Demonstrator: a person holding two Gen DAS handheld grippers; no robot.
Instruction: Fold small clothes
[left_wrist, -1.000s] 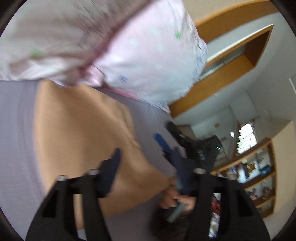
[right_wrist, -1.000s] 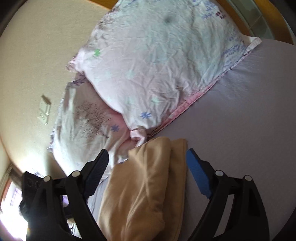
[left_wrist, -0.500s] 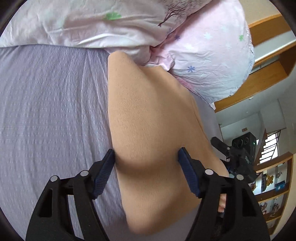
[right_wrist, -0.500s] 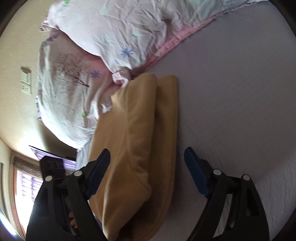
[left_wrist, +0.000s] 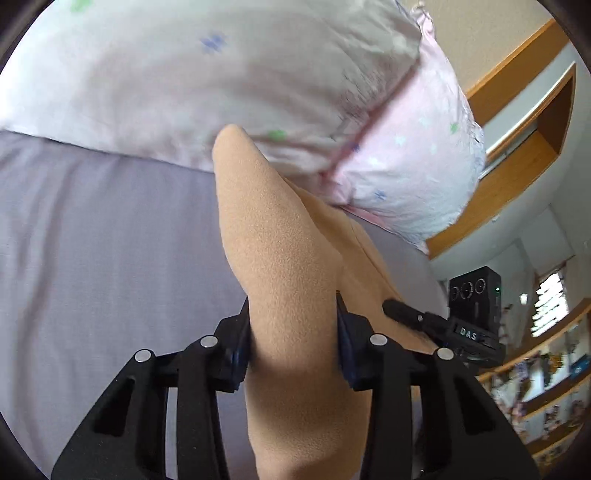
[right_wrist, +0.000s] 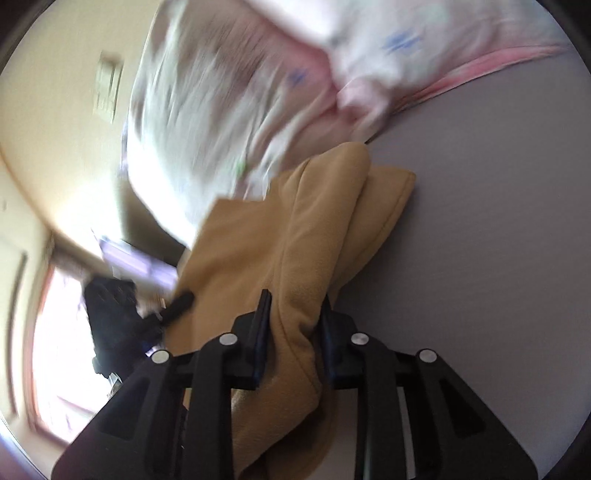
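Both grippers have closed since half a second ago: left gripper (left_wrist: 293, 341) and right gripper (right_wrist: 293, 332) each pinch the tan fleece garment (left_wrist: 280, 258), whose long axis runs up-frame toward the floral pillows (left_wrist: 221, 74) on the grey bedsheet (left_wrist: 92, 240).

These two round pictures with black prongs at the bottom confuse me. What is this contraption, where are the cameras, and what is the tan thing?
There is no robot: a person holds a two-finger gripper in each hand, each with a wide-angle camera looking along its fingers. One picture comes from the left gripper, the other from the right gripper. Both are shut on the same tan fleece garment, which lies partly on a grey bed sheet beside pale floral pillows. The right view is blurred by motion.
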